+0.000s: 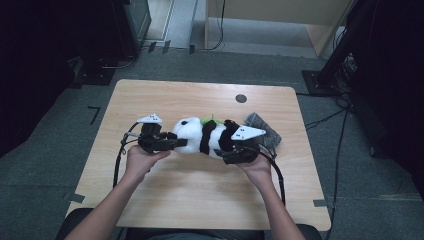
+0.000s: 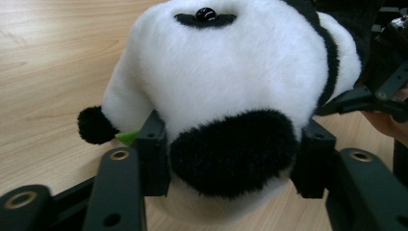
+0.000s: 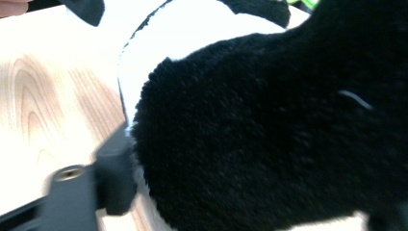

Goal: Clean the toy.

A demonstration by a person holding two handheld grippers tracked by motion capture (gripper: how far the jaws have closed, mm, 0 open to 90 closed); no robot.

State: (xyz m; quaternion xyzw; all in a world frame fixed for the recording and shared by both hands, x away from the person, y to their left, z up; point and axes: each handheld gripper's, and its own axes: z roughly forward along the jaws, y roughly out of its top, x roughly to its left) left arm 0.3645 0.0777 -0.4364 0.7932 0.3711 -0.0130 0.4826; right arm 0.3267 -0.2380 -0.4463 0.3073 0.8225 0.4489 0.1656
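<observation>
Wooden table (image 1: 165,195) carries a toy panda (image 1: 205,136) lying on its side at the centre. Left gripper (image 1: 172,144) clamps both pads on the panda's head. Right gripper (image 1: 227,153) sits at its black hind end; its grasp cannot be determined. Grey cloth (image 1: 264,127) lies just behind.

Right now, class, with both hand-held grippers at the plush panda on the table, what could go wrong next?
1. The left hand-held gripper only brackets the plush panda at its soft head, so the fur may compress and slip out.
2. The right hand-held gripper is buried in black fur, so its hold is hard to judge.
3. The grey cloth close behind could be dragged along.
</observation>
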